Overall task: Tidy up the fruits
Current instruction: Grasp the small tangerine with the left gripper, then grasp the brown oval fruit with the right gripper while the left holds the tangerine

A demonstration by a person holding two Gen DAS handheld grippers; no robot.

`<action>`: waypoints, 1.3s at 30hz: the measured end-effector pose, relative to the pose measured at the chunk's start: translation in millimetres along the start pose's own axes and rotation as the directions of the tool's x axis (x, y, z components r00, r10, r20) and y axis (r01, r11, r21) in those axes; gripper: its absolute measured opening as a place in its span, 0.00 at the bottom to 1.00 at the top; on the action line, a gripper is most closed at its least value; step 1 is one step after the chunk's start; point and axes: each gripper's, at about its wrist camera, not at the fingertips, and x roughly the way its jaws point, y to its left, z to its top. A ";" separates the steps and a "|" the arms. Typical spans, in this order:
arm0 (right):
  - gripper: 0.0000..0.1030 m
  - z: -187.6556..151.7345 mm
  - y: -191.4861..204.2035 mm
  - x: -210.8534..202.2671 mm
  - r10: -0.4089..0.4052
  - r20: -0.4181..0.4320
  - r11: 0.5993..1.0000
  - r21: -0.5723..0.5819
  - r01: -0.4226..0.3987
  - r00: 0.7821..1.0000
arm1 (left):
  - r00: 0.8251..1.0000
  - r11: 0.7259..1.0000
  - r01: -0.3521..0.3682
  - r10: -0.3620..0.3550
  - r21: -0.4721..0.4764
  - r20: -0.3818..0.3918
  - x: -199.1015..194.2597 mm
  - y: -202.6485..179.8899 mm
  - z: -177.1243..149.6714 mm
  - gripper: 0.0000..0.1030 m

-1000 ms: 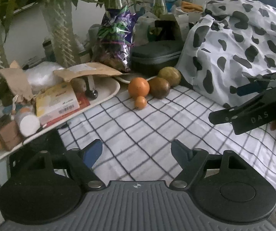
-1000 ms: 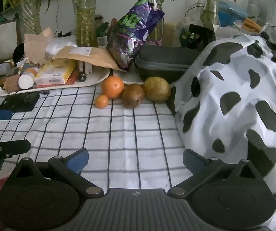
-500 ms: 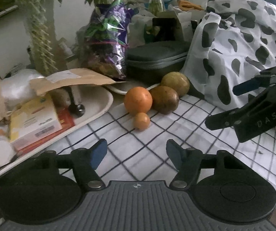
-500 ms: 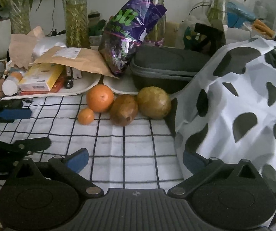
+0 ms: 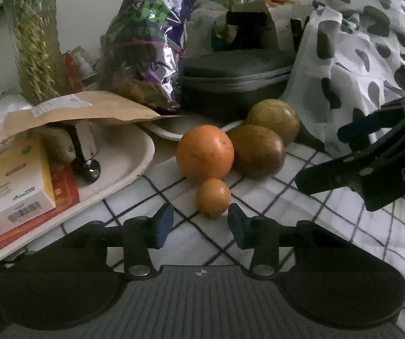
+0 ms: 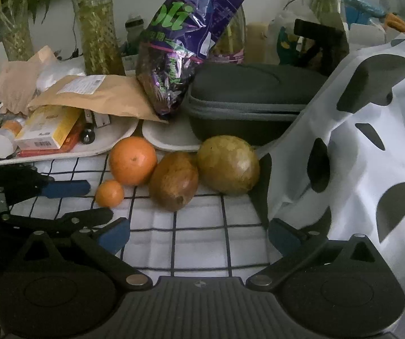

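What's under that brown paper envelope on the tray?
Under the brown paper envelope on the tray: a yellow box on something red, and a black-and-white item. Whatever lies further back is hidden.

Your left wrist camera sits low over the checked cloth (image 5: 259,197), looking forward and down along its own fingers; it is close in, with the small orange (image 5: 213,197) just past the fingertips at 12 o'clock and the white tray (image 5: 123,166) at 10 o'clock. The right gripper (image 5: 341,155) enters at 3 o'clock.

Your right wrist camera looks down more steeply from slightly farther back, facing the same fruit row, with the brown fruit (image 6: 173,180) near 12 o'clock. The left gripper (image 6: 86,200) enters at 9 o'clock.

Shared: the large orange (image 5: 205,152), the purple bag (image 6: 185,42), the dark case (image 6: 247,99) and the spotted cloth (image 6: 357,147).
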 end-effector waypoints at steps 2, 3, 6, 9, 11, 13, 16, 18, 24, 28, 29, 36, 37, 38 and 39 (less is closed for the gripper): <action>1.00 1.5 -1.7 1.9 0.007 0.006 1.000 0.009 -0.007 1.000 | 1.000 1.000 0.007 -0.007 0.004 0.009 2.4 0.9 0.9 0.40; 1.00 1.9 -2.1 2.5 0.014 0.010 1.000 0.012 -0.014 1.000 | 1.000 1.000 0.010 -0.010 0.006 0.013 3.3 0.4 1.6 0.39; 1.00 3.6 -3.1 6.2 0.028 0.018 0.999 0.018 -0.028 0.999 | 0.999 0.999 0.035 -0.035 0.011 0.019 7.0 -0.7 4.5 0.27; 1.00 4.1 -2.5 8.4 0.027 0.021 0.999 0.018 -0.027 0.999 | 0.999 0.999 0.038 -0.039 0.012 0.019 8.4 -1.6 5.5 0.27; 1.00 4.2 -2.2 8.0 0.033 0.032 0.999 0.026 -0.034 0.999 | 0.999 0.999 0.044 -0.045 0.004 0.016 7.9 -0.3 5.9 0.27; 1.00 4.9 -2.2 7.8 0.045 0.045 0.998 0.043 -0.047 0.998 | 0.999 0.999 0.045 -0.045 -0.001 0.012 5.7 1.1 6.9 0.27; 0.97 7.3 -4.0 11.1 0.070 0.066 0.994 0.074 -0.074 0.995 | 0.999 0.999 0.042 -0.042 -0.003 0.015 -0.4 3.2 8.3 0.27; 0.87 9.0 -5.3 15.9 0.084 0.065 0.991 0.101 -0.090 0.994 | 0.999 0.999 0.033 -0.033 0.002 0.019 -4.8 4.1 9.4 0.27; 0.66 12.0 -6.5 29.9 0.151 0.078 0.972 0.169 -0.163 0.985 | 1.000 1.000 0.023 -0.023 0.001 0.020 -9.4 8.0 10.7 0.27; 0.51 11.2 -12.7 43.4 0.189 0.073 0.948 0.248 -0.202 0.979 | 1.000 1.000 0.028 -0.028 -0.003 0.015 -9.8 10.2 9.3 0.27; 0.48 10.4 -15.5 45.2 0.197 0.087 0.939 0.270 -0.213 0.977 | 1.000 1.000 0.028 -0.027 -0.005 0.015 -10.2 10.6 9.2 0.27; 0.40 9.4 -21.1 45.7 0.199 0.096 0.918 0.329 -0.220 0.975 | 0.999 0.999 0.038 -0.037 -0.009 0.013 -12.9 11.3 8.4 0.27; 0.40 9.2 -19.9 44.1 0.195 0.091 0.922 0.322 -0.214 0.977 | 0.999 0.999 0.038 -0.038 -0.006 0.012 -13.8 10.7 8.3 0.27; 0.39 8.9 -19.5 42.3 0.192 0.088 0.924 0.320 -0.211 0.977 | 0.999 0.999 0.037 -0.037 -0.004 0.013 -15.0 10.0 8.2 0.27; 0.39 8.7 -19.5 39.7 0.191 0.086 0.926 0.316 -0.209 0.978 | 0.999 0.999 0.038 -0.038 -0.002 0.013 -16.4 9.5 8.1 0.27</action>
